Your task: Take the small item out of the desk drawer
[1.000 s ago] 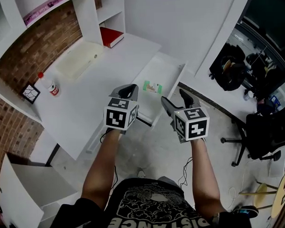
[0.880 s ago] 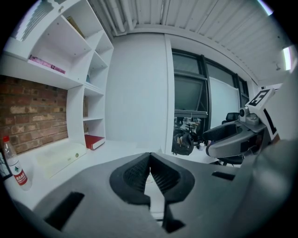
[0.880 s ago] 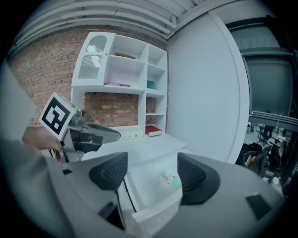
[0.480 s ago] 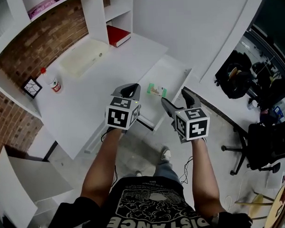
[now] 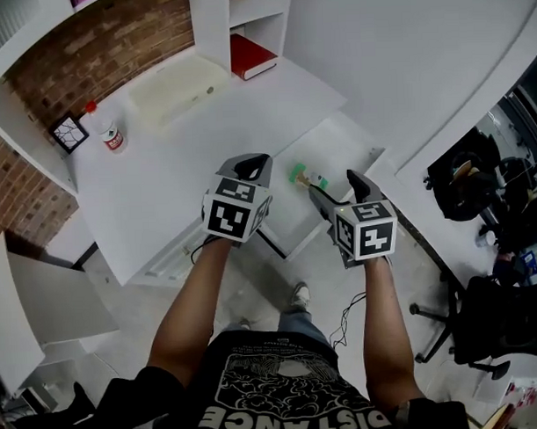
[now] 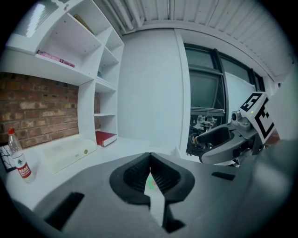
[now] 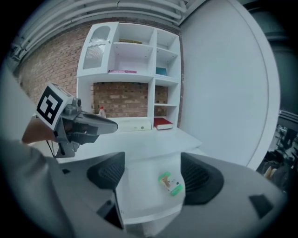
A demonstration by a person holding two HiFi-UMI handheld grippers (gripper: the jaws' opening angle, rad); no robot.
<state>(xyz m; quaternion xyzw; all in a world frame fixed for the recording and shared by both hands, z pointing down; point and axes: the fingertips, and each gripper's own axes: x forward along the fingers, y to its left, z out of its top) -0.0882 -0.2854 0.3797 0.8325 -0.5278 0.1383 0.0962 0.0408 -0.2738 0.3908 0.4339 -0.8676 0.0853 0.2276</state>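
An office or study, I'd say: ahead of my left claw (image 5: pixel 252 163) stands a white desk (image 5: pixel 162 178) with shelves (image 7: pixel 135 51) against a brick wall (image 5: pixel 96 48); far to its right, a black swivel chair (image 5: pixel 488 320).

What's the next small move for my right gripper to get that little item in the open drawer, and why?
Probably lower the right gripper onto the small item: its jaws are opening with nothing gripped, and the item lies just ahead in the open drawer.
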